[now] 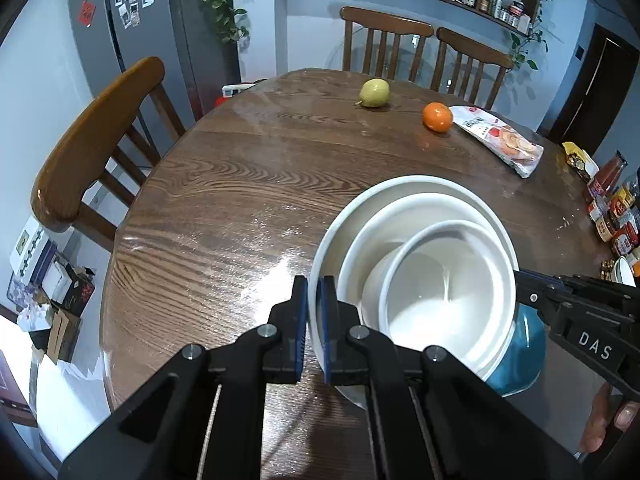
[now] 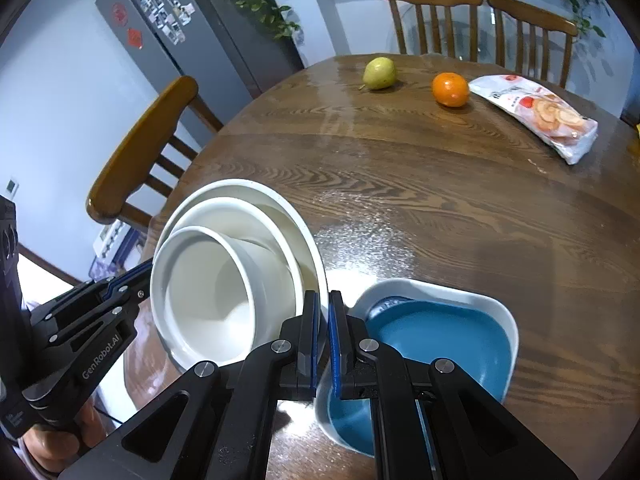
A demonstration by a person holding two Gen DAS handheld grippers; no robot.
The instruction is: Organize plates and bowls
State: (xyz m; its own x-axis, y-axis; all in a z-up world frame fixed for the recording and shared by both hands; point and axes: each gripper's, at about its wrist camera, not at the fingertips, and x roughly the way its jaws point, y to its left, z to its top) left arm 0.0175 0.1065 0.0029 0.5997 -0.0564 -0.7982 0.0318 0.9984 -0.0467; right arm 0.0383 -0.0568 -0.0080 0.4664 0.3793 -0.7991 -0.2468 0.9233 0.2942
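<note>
Three nested white bowls (image 1: 420,280) (tilted on edge) sit above a blue-glazed square plate (image 2: 440,344).

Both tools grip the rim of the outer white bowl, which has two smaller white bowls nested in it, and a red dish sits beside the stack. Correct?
Not quite: the dish is blue inside with a white rim, not red, as the right wrist view shows. The rest holds: the left tool and right tool each pinch the rim of the outer white bowl, with two smaller white bowls nested inside.
</note>
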